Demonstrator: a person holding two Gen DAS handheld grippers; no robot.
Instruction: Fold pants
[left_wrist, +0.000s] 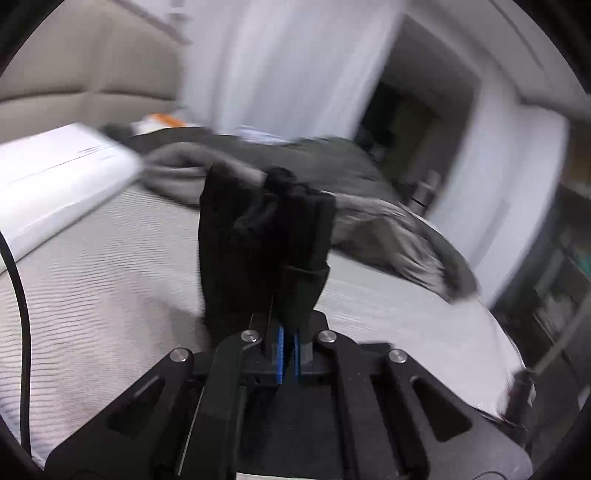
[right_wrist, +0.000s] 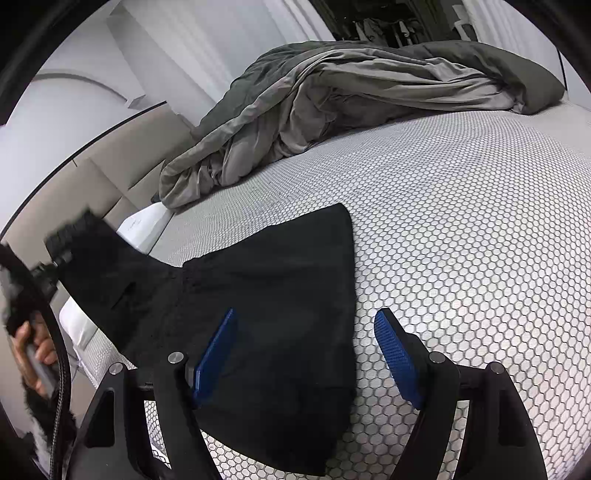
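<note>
Here, from the left wrist, we see our left gripper (left_wrist: 287, 354) squeezed tight on a bunch of the black pants (left_wrist: 258, 236), lifted above the bed (left_wrist: 110, 266). The picture is blurry. A gray blanket (left_wrist: 332, 162) and a white pillow (left_wrist: 55, 177) lie behind.

From the right wrist, our right gripper (right_wrist: 306, 354) is spread wide and holds nothing. The pants (right_wrist: 277, 295) lie on the bed (right_wrist: 461, 221) under its left finger, and one end rises toward the left.
</note>
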